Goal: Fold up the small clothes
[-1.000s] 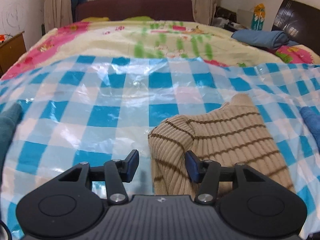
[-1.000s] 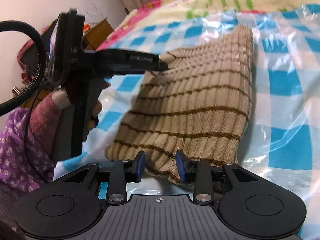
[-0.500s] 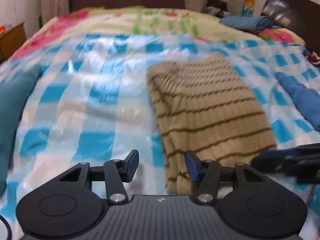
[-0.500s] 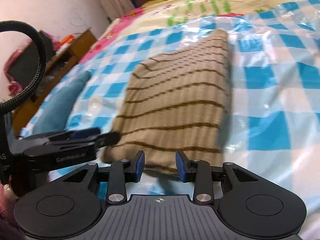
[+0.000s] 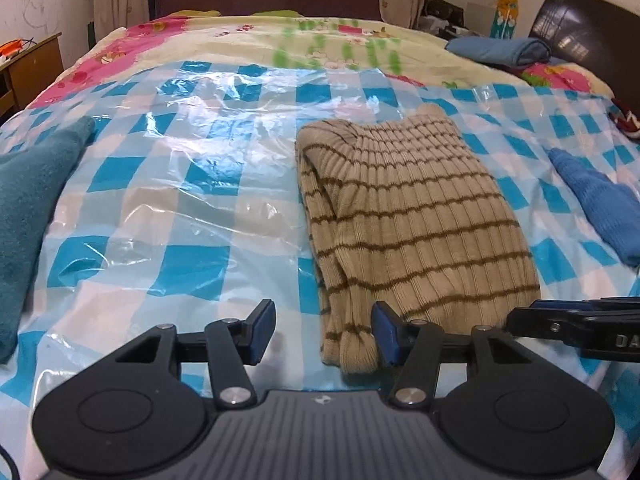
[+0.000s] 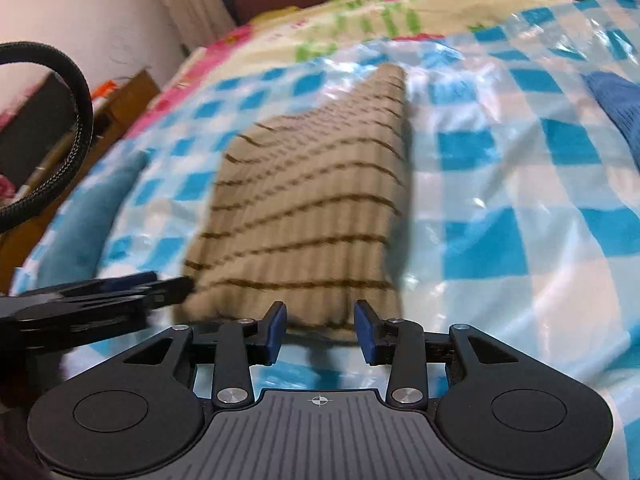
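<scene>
The striped sweater [image 5: 408, 216] lies folded on the checked plastic sheet [image 5: 180, 208] covering the bed, toward its near edge. The left gripper [image 5: 324, 330] stands apart-jawed at the sweater's near left corner, gripping nothing. The right gripper [image 6: 320, 330] is opening at the near hem, pads clear of the knit.

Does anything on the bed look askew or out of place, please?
Nothing is spilled or damaged. The folded tan ribbed sweater with brown stripes lies fairly neat on the blue-checked plastic sheet; its near left corner is slightly bunched.
</scene>
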{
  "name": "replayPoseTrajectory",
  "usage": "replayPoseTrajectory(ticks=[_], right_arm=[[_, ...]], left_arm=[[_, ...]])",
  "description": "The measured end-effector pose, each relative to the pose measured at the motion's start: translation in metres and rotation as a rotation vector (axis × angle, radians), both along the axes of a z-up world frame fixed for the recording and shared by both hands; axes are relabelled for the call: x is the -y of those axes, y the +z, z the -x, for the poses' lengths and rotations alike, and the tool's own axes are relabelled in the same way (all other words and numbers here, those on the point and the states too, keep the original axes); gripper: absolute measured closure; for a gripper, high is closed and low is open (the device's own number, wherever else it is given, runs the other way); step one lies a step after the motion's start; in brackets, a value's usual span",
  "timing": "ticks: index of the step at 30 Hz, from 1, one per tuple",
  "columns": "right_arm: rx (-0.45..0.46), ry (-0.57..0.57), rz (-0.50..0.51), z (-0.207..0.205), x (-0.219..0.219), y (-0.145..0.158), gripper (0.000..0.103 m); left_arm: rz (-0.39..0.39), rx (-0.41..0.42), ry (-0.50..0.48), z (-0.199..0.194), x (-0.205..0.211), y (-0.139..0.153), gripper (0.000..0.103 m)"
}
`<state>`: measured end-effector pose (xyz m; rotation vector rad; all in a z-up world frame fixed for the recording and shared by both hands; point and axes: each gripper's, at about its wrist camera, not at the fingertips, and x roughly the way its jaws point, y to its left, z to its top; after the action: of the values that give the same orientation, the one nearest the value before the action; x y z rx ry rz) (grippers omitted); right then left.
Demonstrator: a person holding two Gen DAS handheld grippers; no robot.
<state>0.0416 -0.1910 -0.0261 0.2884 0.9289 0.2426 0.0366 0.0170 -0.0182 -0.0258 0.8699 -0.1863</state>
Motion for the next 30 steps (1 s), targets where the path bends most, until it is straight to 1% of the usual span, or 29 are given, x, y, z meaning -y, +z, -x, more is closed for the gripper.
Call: replayPoseTrajectory(ticks=[2,7,16,19,22,24,30], right_arm=[[-0.011,-0.004,-0.013,0.002,0.001,-0.003,0.066],[0.015,0.011,0.001,0.011,-0.004,0.004,0.066],[0.011,-0.013,-0.001,0.017,-0.005,0.005,0.064],[0.013,-0.017,-0.002,0.019,-0.005,0.005,0.061],[0.017,-0.012,0.0,0.022,-0.007,0.005,0.061],[0.018,-0.009,-0.001,0.023,-0.008,0.005,0.061],[0.014,-0.017,-0.001,0.026,-0.008,0.003,0.061]], left_arm=[[-0.01,-0.013,-0.002,0.001,0.003,-0.003,0.045],[-0.039,-0.006,-0.012,0.006,0.009,-0.001,0.045],[-0.048,-0.007,-0.006,0.014,0.013,0.002,0.045],[-0.052,-0.013,-0.005,0.017,0.014,0.002,0.044],[-0.052,-0.017,-0.005,0.02,0.016,0.003,0.043],[-0.051,-0.018,-0.008,0.021,0.017,0.003,0.04],[-0.057,-0.029,-0.014,0.023,0.02,0.0,0.038]])
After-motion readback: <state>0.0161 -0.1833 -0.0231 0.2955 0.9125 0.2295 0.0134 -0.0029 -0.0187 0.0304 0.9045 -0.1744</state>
